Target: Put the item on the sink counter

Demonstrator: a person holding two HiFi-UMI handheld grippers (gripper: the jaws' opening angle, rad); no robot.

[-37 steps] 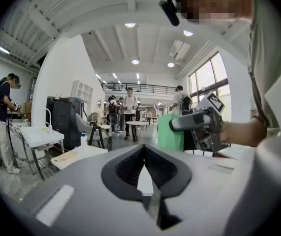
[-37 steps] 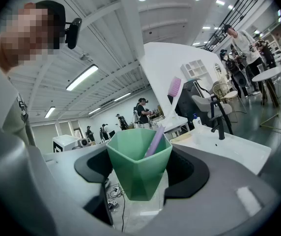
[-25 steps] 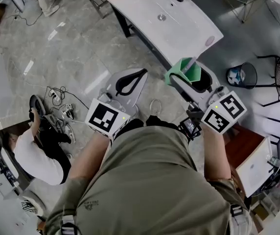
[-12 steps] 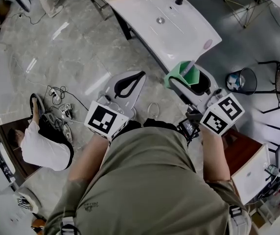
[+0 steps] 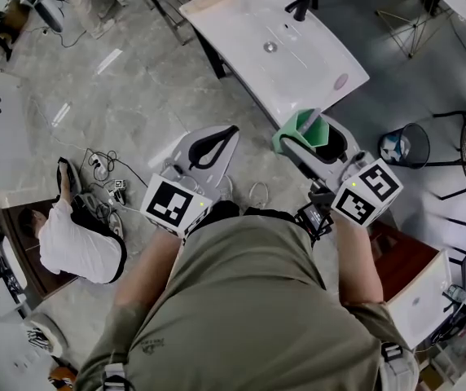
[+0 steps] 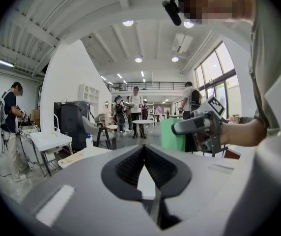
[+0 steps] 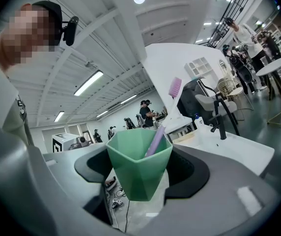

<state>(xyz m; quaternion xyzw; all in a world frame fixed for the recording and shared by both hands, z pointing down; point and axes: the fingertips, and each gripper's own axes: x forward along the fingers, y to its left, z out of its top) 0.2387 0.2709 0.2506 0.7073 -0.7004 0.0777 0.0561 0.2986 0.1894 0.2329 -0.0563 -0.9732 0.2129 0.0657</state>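
In front of the white table [image 5: 314,68] with its sink and black tap [image 5: 301,5], the person holds both tools out at waist height over the stone floor [image 5: 135,96]. The right tool [image 5: 318,139] has its jaws closed on a green cup [image 5: 308,127], gripping it on both sides around the lower body; in the right gripper view the cup [image 7: 138,168] stands upright with a toothbrush [image 7: 172,95] leaning out of it, bristle end up. The cup is in the air, just short of the table's near edge, not touching it. The left tool [image 5: 231,130] is level with the right one and apart from it. Its jaws meet at the tips [image 6: 144,149] with nothing between them.
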